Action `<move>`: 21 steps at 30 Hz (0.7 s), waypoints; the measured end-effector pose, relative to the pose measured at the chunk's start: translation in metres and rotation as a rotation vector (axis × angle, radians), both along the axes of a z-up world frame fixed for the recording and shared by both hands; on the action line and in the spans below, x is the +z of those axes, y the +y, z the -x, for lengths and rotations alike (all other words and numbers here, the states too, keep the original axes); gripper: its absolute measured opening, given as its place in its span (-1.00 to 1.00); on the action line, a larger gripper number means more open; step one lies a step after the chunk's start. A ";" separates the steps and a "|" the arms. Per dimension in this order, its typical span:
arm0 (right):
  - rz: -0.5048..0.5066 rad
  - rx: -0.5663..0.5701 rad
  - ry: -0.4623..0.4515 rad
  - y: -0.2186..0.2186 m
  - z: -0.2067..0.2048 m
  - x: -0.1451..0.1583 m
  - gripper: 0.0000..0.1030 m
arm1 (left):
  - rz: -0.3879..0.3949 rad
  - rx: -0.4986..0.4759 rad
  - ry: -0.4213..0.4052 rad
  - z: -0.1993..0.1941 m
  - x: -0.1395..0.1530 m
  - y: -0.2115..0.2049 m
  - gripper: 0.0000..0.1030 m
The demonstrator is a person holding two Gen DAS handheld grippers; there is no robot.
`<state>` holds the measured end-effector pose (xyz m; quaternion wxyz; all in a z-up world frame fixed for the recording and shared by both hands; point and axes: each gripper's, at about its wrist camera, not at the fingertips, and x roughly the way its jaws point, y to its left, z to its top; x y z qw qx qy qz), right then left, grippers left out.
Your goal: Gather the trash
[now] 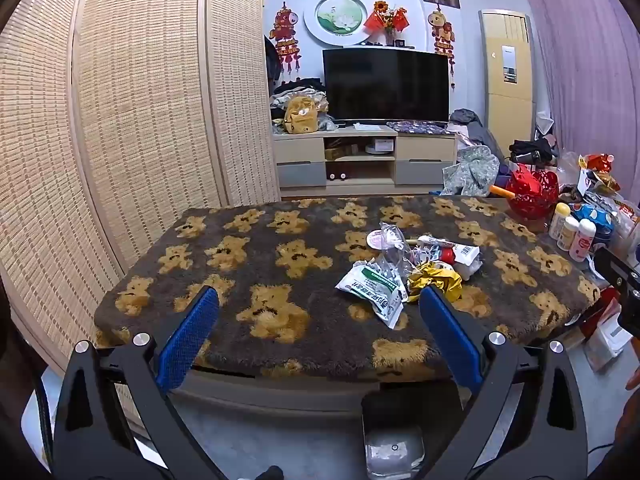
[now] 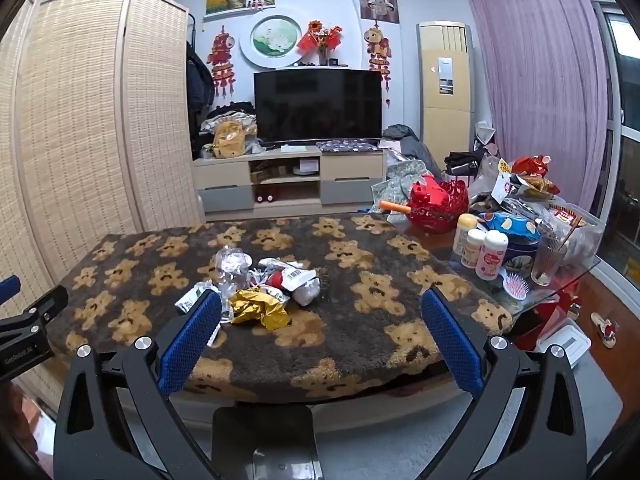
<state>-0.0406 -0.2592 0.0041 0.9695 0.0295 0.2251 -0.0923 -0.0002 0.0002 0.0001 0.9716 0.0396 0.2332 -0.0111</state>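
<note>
The left gripper [image 1: 318, 300] hangs low in the left wrist view with its blue-padded jaws spread wide and nothing between them, short of the near edge of the tabletop [image 1: 240, 240]. The right gripper [image 2: 320, 304] sits the same way in its own view, jaws wide and empty.

Just beyond the right-hand pad in the left wrist view lies the trash pile [image 1: 412, 268], right of centre in that frame: a white-and-green packet [image 1: 370, 288] nearest, a crumpled yellow wrapper [image 1: 436, 278] beside it, clear crinkled plastic [image 1: 390, 246] behind, and a red-and-white wrapper with a barcode [image 1: 460, 254] at the far right. In the right wrist view the pile sits left of centre, behind the left-hand pad.

At the right edge of that frame stand white bottles [image 2: 482, 250], a red openwork basket [image 2: 440, 202] and a pink hairbrush [image 2: 516, 284]. A television [image 2: 318, 106] fills the upper centre.
</note>
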 end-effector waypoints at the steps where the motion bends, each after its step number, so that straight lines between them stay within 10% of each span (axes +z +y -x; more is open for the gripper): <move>1: -0.003 0.000 0.000 0.000 0.001 0.000 0.94 | 0.002 0.000 0.001 0.000 0.000 0.000 0.85; 21: -0.026 -0.003 -0.008 -0.003 0.004 0.004 0.94 | 0.011 -0.005 0.000 0.004 0.009 -0.006 0.85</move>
